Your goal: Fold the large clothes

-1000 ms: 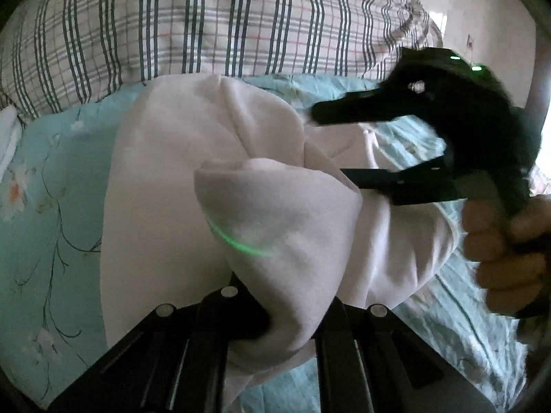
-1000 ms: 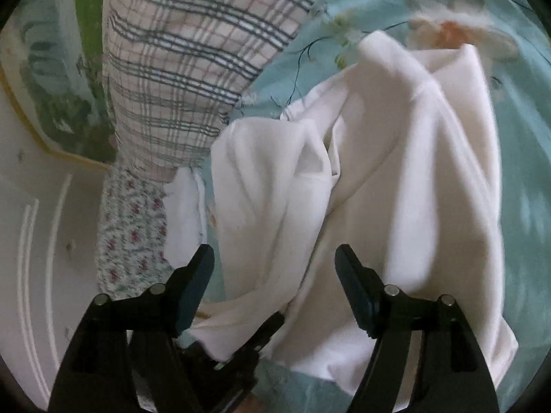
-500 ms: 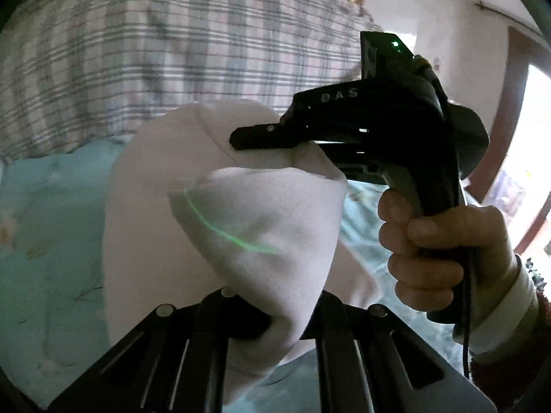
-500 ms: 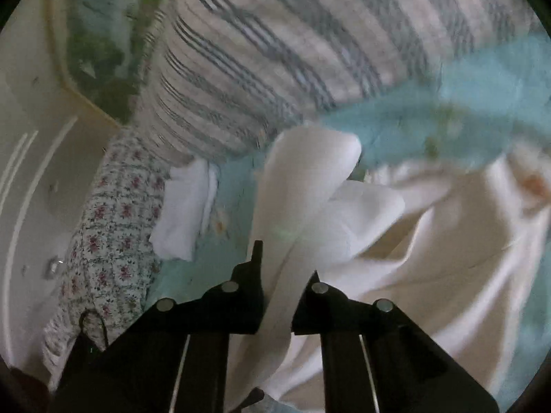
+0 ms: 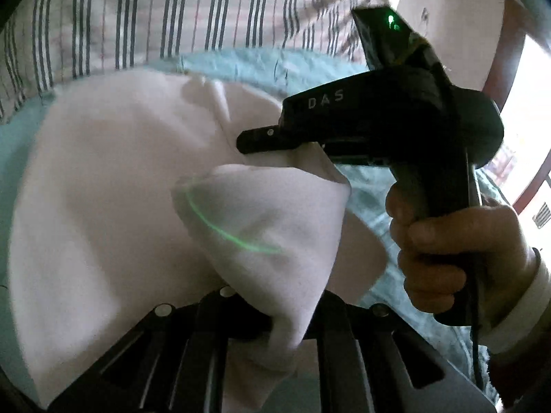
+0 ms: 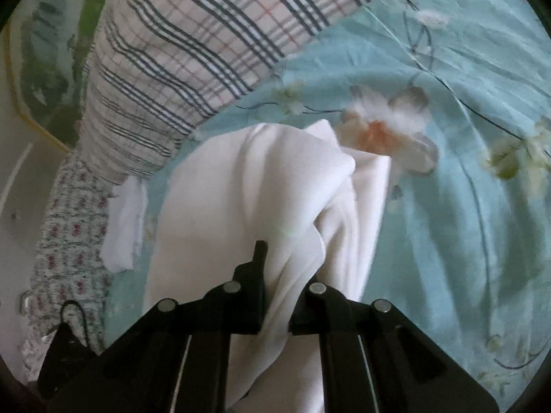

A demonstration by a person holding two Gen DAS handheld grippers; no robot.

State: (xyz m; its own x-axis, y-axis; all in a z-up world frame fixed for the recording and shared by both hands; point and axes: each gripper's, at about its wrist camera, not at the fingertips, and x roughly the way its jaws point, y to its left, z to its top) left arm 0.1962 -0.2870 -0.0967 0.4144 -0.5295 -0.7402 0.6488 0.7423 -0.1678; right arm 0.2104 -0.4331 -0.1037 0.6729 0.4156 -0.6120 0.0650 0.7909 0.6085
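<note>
A large white garment (image 5: 113,186) hangs lifted above a teal floral bedsheet (image 6: 465,179). My left gripper (image 5: 279,313) is shut on a bunched corner of it at the bottom of the left wrist view. My right gripper (image 6: 277,296) is shut on another fold of the garment (image 6: 248,199), which drapes down between its fingers. The right gripper also shows in the left wrist view (image 5: 261,143), held by a hand, pinching the cloth just above my left gripper.
A plaid quilt (image 6: 179,41) lies piled along the far side of the bed. A small folded white cloth (image 6: 125,220) lies by the floral bedding edge (image 6: 65,241). A bright window (image 5: 527,130) is at the right.
My right gripper went from open beside the garment to shut on a fold of it. Both grippers lifted the cloth and came close together.
</note>
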